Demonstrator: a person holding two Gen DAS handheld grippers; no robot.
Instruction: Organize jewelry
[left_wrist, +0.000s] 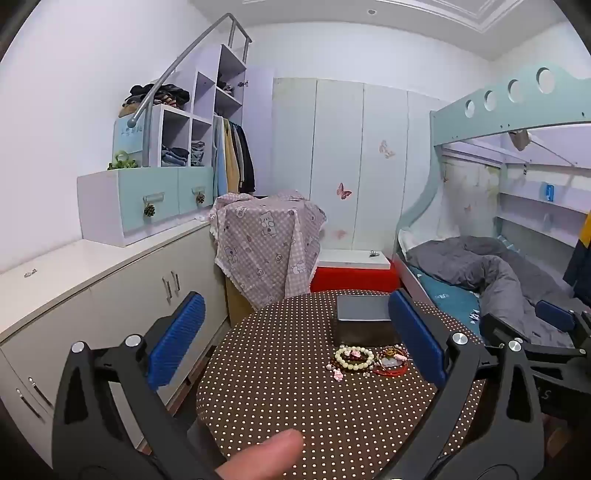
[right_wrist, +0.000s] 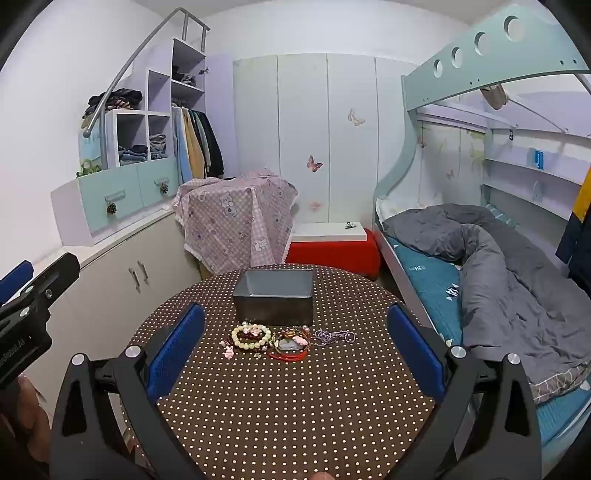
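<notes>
I have both grippers over the round table (right_wrist: 295, 424), which wears a brown cloth with white polka dots. The right gripper (right_wrist: 295, 350) has its blue pads (right_wrist: 177, 343) spread wide apart with nothing between them but tabletop; the jewelry lies ahead of it at twelve o'clock, clear of both pads. The left gripper (left_wrist: 295, 332) is likewise spread wide and grips nothing; from its camera the jewelry sits toward one o'clock, close inside its right-hand pad (left_wrist: 417, 336) but not touching that I can tell.

The jewelry is a small cluster near the middle of the table. A cream bead bracelet (right_wrist: 251, 336) rings a darker red-brown bracelet, with small pink charms (right_wrist: 228, 350) just at its seven o'clock. Touching it at three o'clock is a tangle of red cord bracelets (right_wrist: 290, 347) with a pale stone piece on top, and beyond that, again at three o'clock, a purple bead chain (right_wrist: 334, 336) trails across the cloth.

A grey metal box (right_wrist: 275, 295), open at the top and looking empty as far as I see in, stands just behind the cluster at twelve o'clock, near but apart from the beads.

My thumb (left_wrist: 266, 458) shows at the bottom of the left view. Behind the table stand a pink bear-print cloth (right_wrist: 236, 218) draped over furniture and a bunk bed (right_wrist: 498, 258) with a grey quilt at two o'clock
</notes>
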